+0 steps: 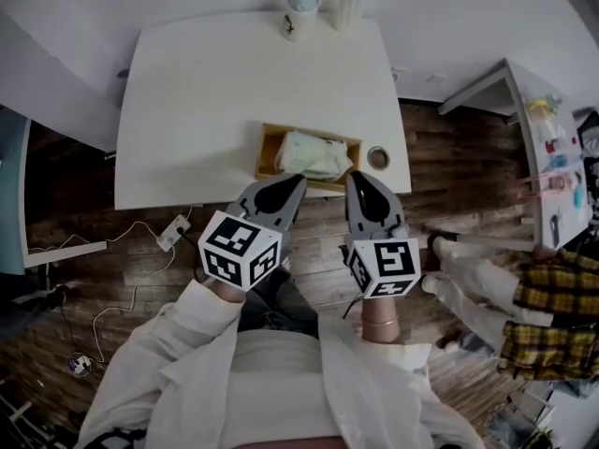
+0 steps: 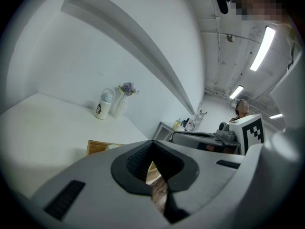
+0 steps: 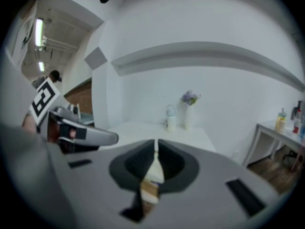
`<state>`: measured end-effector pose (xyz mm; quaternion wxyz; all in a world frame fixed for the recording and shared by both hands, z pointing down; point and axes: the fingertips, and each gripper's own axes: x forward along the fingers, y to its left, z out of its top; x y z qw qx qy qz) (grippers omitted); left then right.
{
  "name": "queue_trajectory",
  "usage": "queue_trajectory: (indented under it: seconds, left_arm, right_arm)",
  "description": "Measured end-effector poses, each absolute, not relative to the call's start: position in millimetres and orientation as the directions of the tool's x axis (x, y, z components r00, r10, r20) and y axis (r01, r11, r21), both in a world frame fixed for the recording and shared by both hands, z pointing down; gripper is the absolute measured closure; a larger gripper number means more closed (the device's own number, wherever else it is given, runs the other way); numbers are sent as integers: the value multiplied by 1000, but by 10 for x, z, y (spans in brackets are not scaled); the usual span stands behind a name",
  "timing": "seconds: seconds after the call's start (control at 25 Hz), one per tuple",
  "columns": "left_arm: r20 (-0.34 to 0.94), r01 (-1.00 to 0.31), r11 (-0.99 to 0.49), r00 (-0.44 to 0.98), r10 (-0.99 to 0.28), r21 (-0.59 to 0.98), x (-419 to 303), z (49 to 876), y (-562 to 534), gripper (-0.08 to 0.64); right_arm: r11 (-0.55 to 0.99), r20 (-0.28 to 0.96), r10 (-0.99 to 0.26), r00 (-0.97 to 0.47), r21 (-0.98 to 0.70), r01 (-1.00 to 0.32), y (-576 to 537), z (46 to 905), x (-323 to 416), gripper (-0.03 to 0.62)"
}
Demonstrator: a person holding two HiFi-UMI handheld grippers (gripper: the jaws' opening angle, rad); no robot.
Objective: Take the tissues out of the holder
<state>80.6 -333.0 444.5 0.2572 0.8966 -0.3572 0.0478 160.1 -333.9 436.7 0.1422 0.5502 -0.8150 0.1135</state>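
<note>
Both tongs are pinched together w/ nothing between: left gripper (image 1: pixel 292 181) and right gripper (image 1: pixel 356 178) hover at the near table edge, tips just short of the shallow light-wood holder tray (image 1: pixel 266 148), where the white crinkled soft pack of tissues (image 1: pixel 314 154) lies inside. Risk, imo: unless the jaws open before descent they'd shove the pack, or drag the tray off the white table (image 1: pixel 215 92); a shallow pinch may only tear the wrapper.

Open table (image 1: pixel 206 92) spreads beyond the holder (image 1: pixel 266 151); a cup (image 1: pixel 301 7) and vase (image 1: pixel 348 6) crowd only its far edge.
</note>
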Motion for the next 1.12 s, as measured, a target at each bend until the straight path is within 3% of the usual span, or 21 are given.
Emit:
queue_trajectory:
  seconds: [0.32, 0.88, 1.12]
  left_arm:
    - [270, -626, -613, 771, -576, 482, 881, 4579, -3387, 540]
    - [252, -608, -589, 779, -575, 532, 900, 4691, -3560, 540]
    - [250, -598, -574, 782, -571, 559, 900, 4716, -3559, 540]
  right_arm:
    - [409, 439, -821, -364, 8, -912, -3432, 4608, 1547, 581]
    - [395, 522, -802, -292, 96, -914, -3724, 4930, 1598, 491]
    - [376, 534, -805, -259, 120, -919, -3826, 5028, 1632, 486]
